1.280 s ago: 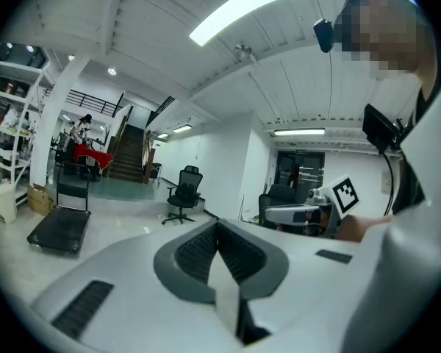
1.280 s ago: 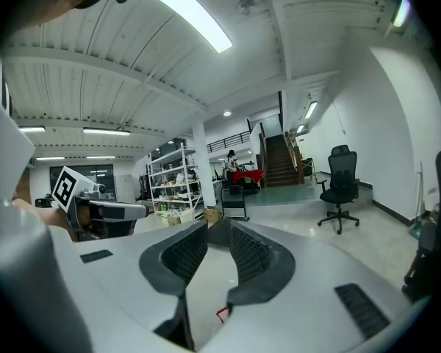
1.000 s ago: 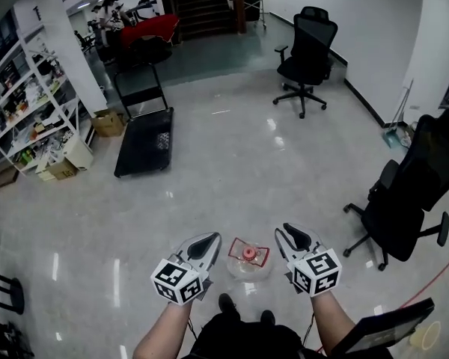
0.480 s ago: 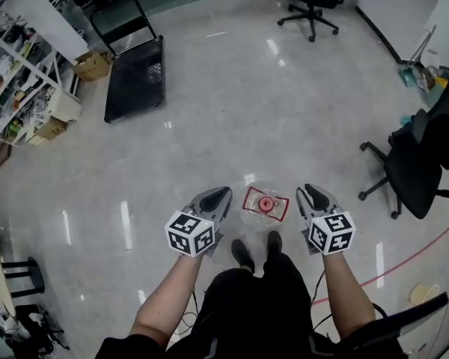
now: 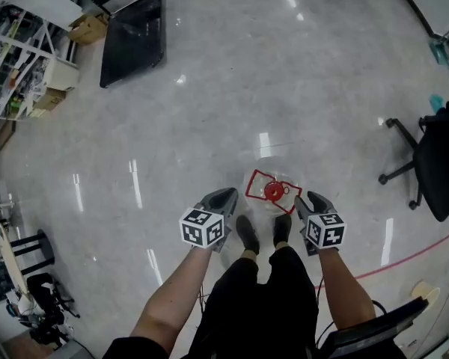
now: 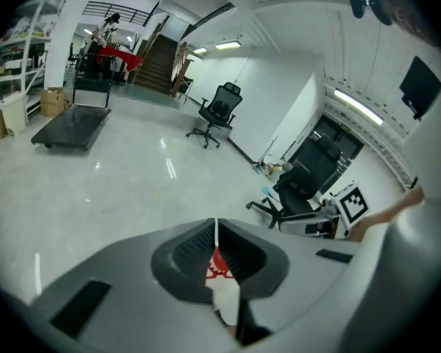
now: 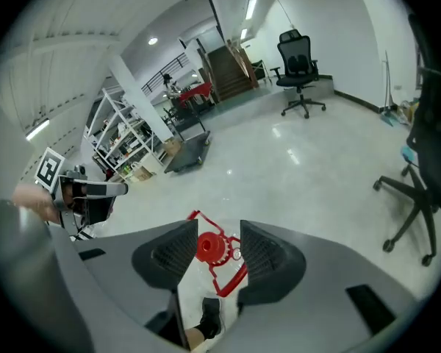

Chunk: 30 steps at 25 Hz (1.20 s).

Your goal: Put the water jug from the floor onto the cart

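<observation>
The clear water jug [image 5: 272, 191], with a red cap and red handle, stands on the floor just ahead of the person's shoes. The black flat cart [image 5: 133, 27] is parked far off at the upper left. My left gripper [image 5: 226, 197] hovers to the jug's left, its jaws meeting at the tips, and the red cap [image 6: 217, 259] shows through the slit below. To the right of the jug is my right gripper [image 5: 314, 199]. Its jaws have just been opening and stand apart, with nothing gripped. The cap [image 7: 212, 247] shows in the gap, farther down.
A black office chair [image 5: 434, 163] stands at the right and shelving [image 5: 22, 58] with a cardboard box [image 5: 86, 28] at the left. A small stool [image 5: 30, 245] is at the lower left. A red line [image 5: 411, 256] crosses the floor at the lower right.
Both grippers have sunk toward the floor and now flank the jug. The head view has tipped down, and the cart has slid to the top left. The right jaws stand wider.
</observation>
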{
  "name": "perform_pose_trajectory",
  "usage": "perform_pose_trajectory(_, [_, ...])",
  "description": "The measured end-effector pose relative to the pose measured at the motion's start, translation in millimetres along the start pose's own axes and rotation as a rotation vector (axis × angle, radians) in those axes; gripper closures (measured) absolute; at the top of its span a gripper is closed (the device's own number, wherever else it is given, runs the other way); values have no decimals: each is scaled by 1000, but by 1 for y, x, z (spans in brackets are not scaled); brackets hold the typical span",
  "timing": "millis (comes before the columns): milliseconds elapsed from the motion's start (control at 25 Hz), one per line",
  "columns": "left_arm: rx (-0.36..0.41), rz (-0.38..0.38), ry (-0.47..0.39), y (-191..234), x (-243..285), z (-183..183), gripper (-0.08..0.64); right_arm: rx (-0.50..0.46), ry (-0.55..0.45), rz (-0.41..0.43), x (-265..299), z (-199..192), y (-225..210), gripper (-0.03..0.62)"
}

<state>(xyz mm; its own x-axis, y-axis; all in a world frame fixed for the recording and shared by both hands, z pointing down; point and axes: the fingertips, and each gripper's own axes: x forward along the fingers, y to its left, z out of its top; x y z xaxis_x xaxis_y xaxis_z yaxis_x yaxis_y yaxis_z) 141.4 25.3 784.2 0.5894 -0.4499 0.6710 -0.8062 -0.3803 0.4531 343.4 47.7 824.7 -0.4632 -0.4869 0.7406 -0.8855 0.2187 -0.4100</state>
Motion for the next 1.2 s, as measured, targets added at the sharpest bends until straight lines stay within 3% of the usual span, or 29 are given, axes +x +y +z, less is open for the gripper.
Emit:
perform_pose_trajectory(200, [-72,54,92,28,49,-78,569,88,86,-28,48,-73,-42,422])
perform_pose_trajectory(320, [-83,85,134,44,67,-103,569,110,132,-29,67,-98,-52,420])
perform_pose_trajectory(440, [-89,70,175,48,73,-118,569,164,167,-4,81,-115,-51,420])
perform_pose_trajectory(640, [-65,65,203,44,84,-128,569,215,200,34,97,-134,-55,421])
perform_pose_trajectory(800, [-102,68,191,46,92,-126,569,194,240,71,104,-137,-47,437])
perform_pose_trajectory(960, [-117,80,202,43,88,-125,569,289,232,107,105,-128,-41,492])
perform_pose_trajectory(1080, [-161,72,191,35,76,-118,569,424,215,121,103,-113,-35,522])
perform_pose_trajectory(1200, [-201,78,133,27,70,-98,569,406,248,146,103,-103,-29,522])
